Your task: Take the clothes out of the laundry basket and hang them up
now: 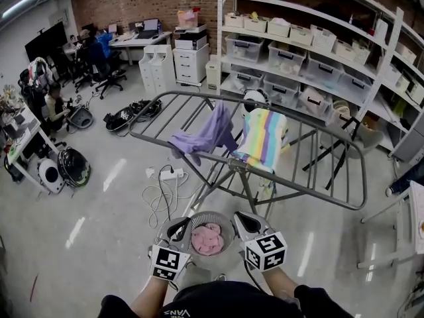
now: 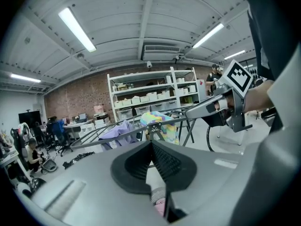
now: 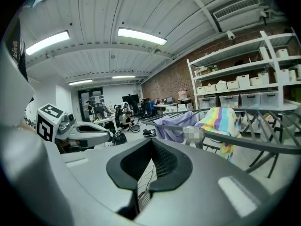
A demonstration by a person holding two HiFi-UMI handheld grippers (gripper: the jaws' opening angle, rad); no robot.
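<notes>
A grey drying rack (image 1: 291,189) stands ahead of me. A purple garment (image 1: 202,136) and a rainbow-striped garment (image 1: 264,139) hang over its bars. Below them a round grey laundry basket (image 1: 225,218) on the floor holds pink clothes (image 1: 207,239). My left gripper (image 1: 179,230) hovers over the basket's left rim, shut and empty. My right gripper (image 1: 240,223) is over the right rim, also shut and empty. In the left gripper view the shut pads (image 2: 162,159) face the rack (image 2: 117,128), with pink cloth (image 2: 160,205) below. The right gripper view shows shut pads (image 3: 160,159) and both garments (image 3: 221,121).
A white power strip (image 1: 171,174) and loose cables (image 1: 160,204) lie on the floor left of the rack. Shelves with bins (image 1: 298,52) stand behind it, white drawers (image 1: 191,61) further back. People sit at desks (image 1: 99,48) far left. A white table (image 1: 416,227) is at right.
</notes>
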